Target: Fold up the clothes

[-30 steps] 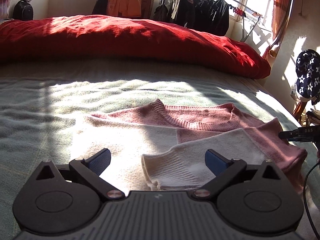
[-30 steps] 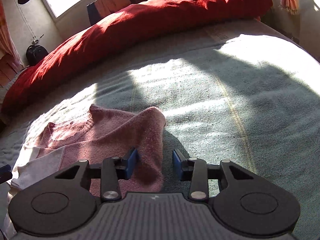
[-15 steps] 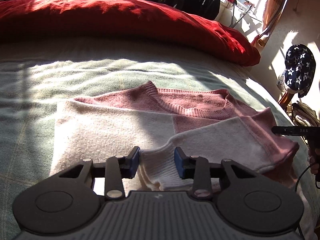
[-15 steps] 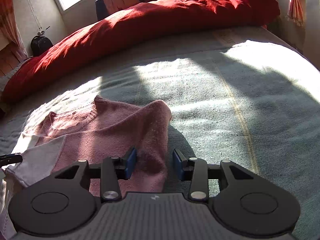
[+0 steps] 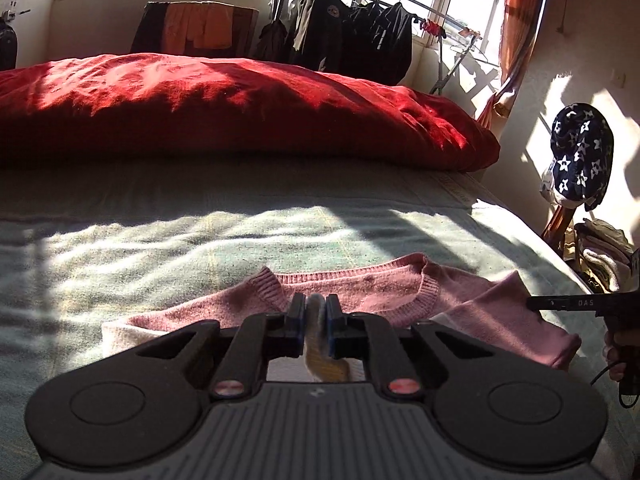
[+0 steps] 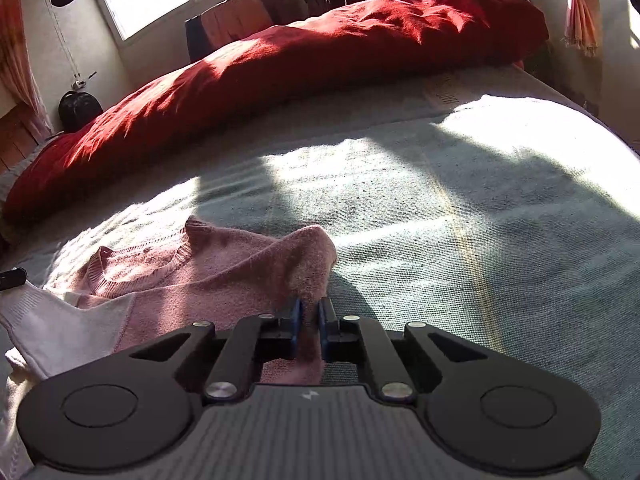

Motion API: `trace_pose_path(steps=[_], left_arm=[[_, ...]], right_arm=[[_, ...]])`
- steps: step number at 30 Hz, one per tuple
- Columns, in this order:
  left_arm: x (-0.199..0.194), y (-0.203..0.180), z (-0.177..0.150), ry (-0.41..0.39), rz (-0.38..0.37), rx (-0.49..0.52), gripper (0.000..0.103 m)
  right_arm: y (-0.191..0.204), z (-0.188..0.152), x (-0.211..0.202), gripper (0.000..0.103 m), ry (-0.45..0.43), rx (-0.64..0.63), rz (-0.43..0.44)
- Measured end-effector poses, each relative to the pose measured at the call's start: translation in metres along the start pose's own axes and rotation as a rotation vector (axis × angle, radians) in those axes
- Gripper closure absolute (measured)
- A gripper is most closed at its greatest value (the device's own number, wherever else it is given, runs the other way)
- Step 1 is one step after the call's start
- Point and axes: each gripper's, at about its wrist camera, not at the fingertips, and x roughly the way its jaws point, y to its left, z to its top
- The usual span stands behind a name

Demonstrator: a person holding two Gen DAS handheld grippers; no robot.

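Pinching the sweater point(image 6: 208, 280) on the bed point(image 6: 440, 208), my left claw point(image 5: 316, 320) and right claw point(image 6: 308, 320) having just clamped shut on it; next, lifting both together to fold.

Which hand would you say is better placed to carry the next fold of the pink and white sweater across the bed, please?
Probably the left: the left gripper is shut on the white sleeve cuff, already lifted over the sweater. The right gripper merely pinches the pink side edge.
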Motion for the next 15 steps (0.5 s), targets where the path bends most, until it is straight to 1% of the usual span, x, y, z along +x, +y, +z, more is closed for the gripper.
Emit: trace_pose_path(steps=[1,3,4,7,9,11,12,14,15], left_arm=[[0.007,0.003,-0.005,0.028,0.017,-0.007,0.095],[0.024,0.011,-0.018,0.103,0.079,-0.022,0.095],[0.028,0.017,-0.024,0.123,0.09,-0.039,0.095],[0.027,0.039,-0.04,0.135,0.071,-0.114,0.095],[0.023,0.048,-0.043,0.139,0.039,-0.156,0.094],[0.02,0.054,-0.041,0.137,0.025,-0.174,0.08],[0.019,0.055,-0.041,0.134,0.024,-0.178,0.068],[0.019,0.054,-0.04,0.131,0.019,-0.173,0.065],[0.02,0.051,-0.04,0.14,0.011,-0.154,0.058]], right_arm=[[-0.004,0.0,0.001,0.093,0.001,0.015,-0.011],[-0.011,-0.003,0.004,0.092,0.014,0.043,-0.018],[-0.013,-0.003,0.004,0.092,0.016,0.046,-0.022],[-0.005,-0.003,-0.004,0.089,-0.002,0.007,-0.032],[0.005,0.002,-0.01,0.087,-0.016,-0.039,-0.02],[0.017,0.006,-0.011,0.085,-0.021,-0.075,-0.006],[0.022,0.008,-0.011,0.084,-0.027,-0.086,0.004],[0.033,0.011,-0.01,0.084,-0.037,-0.105,0.025],[0.037,0.011,-0.009,0.083,-0.037,-0.105,0.039]])
